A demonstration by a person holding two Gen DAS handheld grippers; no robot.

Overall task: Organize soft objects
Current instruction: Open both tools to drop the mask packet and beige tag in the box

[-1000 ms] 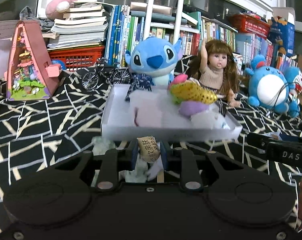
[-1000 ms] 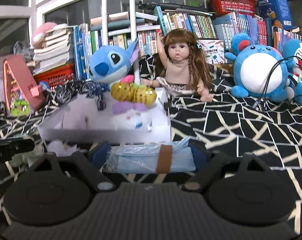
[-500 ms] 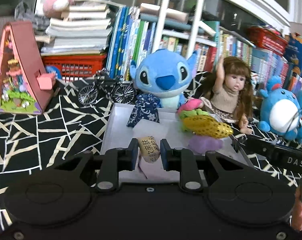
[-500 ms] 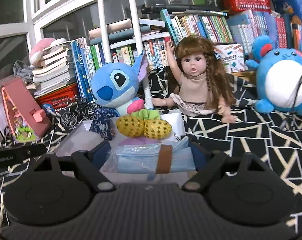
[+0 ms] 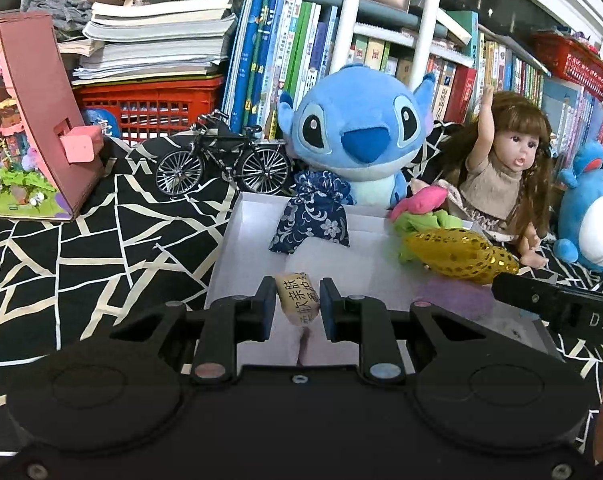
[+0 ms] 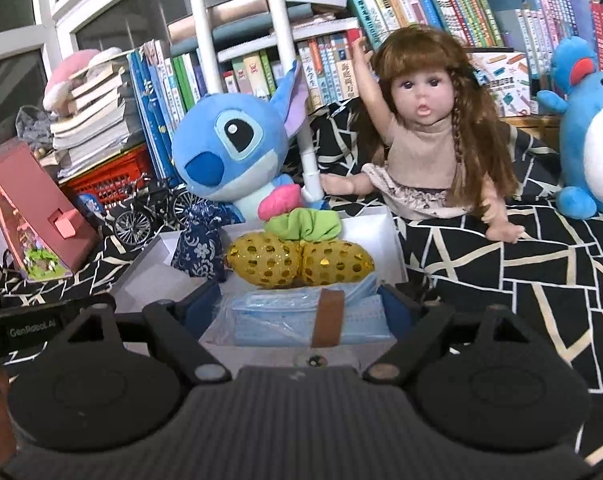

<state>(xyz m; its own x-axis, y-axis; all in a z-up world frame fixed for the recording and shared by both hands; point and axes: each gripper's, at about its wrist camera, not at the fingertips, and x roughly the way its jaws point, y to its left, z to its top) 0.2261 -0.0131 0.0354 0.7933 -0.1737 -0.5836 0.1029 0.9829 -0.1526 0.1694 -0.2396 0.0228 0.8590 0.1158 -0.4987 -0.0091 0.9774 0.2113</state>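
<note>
The left tongs (image 5: 297,306) are clamped on a small tan packet (image 5: 298,298) printed with dark Chinese characters, squeezed between the two blue pads and held above the near part of the white tray (image 5: 229,256). The right tongs (image 6: 303,312) are spread wide yet pressed against both ends of a flat pack of blue face masks (image 6: 301,316), wrapped in clear film with a brown band around its middle; the pack sits over the near edge of the same tray (image 6: 393,248). Inside the tray, toward its far wall, a dark blue floral pouch (image 5: 313,216) stands upright with its neck gathered, and to the right of the pouch lies a gold sequined pouch (image 5: 459,254) shaped like two bulging lobes, with a green scrunchie (image 6: 311,226) and a pink soft piece (image 6: 279,204) bunched just behind it. A pale purple soft thing (image 5: 453,298) lies in the tray in front of the gold pouch, too blurred to tell more. Just behind the tray a blue plush toy (image 5: 359,128) sits facing forward, a long-haired doll (image 6: 425,128) with one arm raised sits to the right of it, and a small model bicycle (image 5: 225,160) stands to its left, all on a black cloth with pale lines (image 5: 81,240)
</note>
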